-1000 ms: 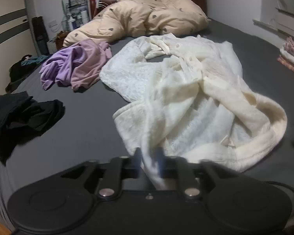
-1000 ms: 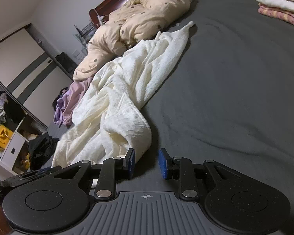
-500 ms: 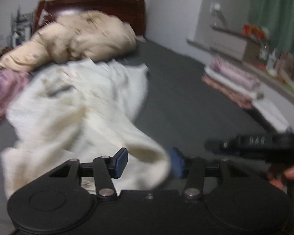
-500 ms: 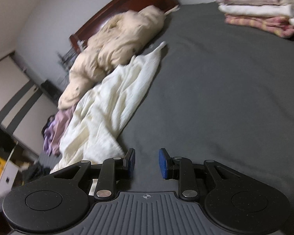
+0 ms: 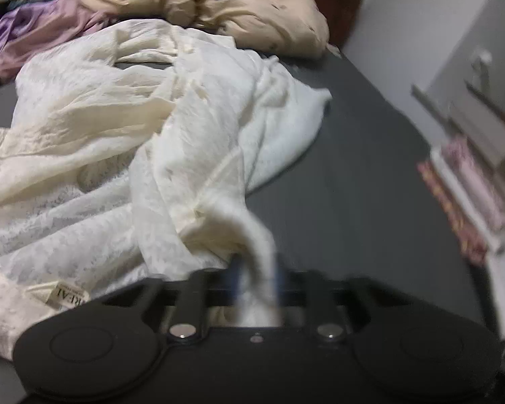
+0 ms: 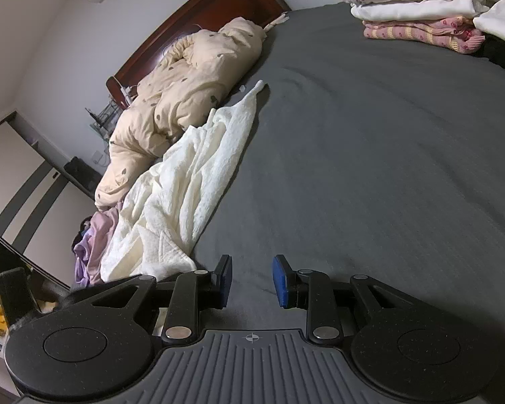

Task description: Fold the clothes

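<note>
On the grey bed (image 6: pixel 370 168), left tool (image 5: pixel 256 281) pinches cream garment (image 5: pixel 118 128).

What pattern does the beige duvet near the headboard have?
The beige duvet carries small dark scattered marks, heart-like where clear. The right wrist view shows it best.
</note>
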